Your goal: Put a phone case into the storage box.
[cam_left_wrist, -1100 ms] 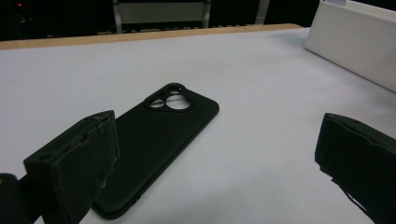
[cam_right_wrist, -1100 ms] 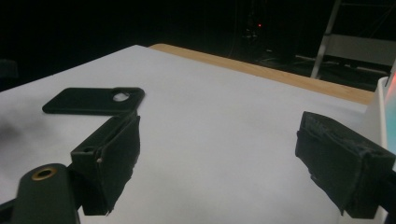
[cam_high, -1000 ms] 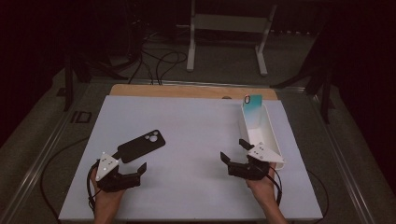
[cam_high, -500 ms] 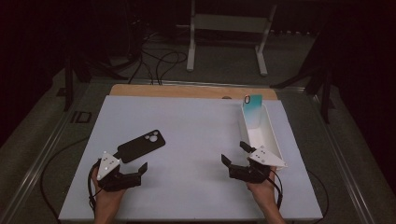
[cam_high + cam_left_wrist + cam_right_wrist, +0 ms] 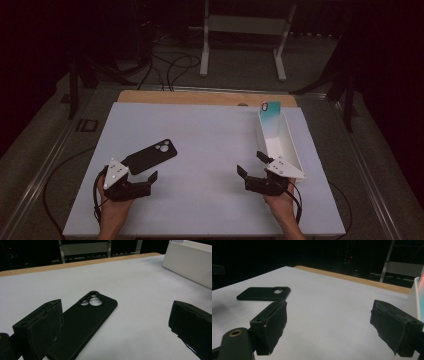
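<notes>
Black two-jaw claws [image 5: 141,182] with grey three-cornered plates, trailing black cables.

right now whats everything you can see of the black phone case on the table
The black phone case lies flat on the white table top, left of centre, set at a slant. It looks like matte, soft plastic or rubber, a rounded rectangle with a raised camera cutout at its far end showing round holes. It is empty, with no phone in it. The left gripper sits just behind its near end, jaws open, not gripping it.
</notes>
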`<state>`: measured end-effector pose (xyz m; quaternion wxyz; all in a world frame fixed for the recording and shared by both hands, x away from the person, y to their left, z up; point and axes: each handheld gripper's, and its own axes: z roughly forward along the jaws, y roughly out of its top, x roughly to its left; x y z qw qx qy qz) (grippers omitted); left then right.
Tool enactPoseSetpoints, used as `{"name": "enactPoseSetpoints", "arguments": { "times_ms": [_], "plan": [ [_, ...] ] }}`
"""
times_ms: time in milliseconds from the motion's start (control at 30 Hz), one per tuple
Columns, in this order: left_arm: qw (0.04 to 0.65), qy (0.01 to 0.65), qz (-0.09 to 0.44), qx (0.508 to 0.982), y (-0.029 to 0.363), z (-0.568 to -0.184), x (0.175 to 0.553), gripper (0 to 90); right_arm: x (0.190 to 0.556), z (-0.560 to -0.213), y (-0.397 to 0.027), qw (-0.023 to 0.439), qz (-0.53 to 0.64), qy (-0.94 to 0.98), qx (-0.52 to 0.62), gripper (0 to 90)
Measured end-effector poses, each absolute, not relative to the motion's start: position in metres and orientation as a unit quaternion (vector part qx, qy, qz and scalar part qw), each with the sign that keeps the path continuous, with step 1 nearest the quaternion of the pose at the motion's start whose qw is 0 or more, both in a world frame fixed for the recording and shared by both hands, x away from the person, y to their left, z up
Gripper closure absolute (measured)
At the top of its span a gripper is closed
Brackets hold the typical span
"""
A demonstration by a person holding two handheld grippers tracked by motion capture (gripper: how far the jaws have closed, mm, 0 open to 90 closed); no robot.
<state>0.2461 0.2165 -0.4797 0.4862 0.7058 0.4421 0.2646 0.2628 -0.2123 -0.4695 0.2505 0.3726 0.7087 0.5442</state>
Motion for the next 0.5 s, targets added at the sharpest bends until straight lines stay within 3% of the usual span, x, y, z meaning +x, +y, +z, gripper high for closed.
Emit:
{"name": "enactPoseSetpoints", "arguments": {
  "times_ms": [500],
  "plan": [
    [0.466, 0.445, 0.241, 0.726, 0.221, -0.467, 0.274, 0.1, 0.264, -0.469, -0.213, 0.255, 0.549, 0.702, 0.375, 13.9]
  ]
}}
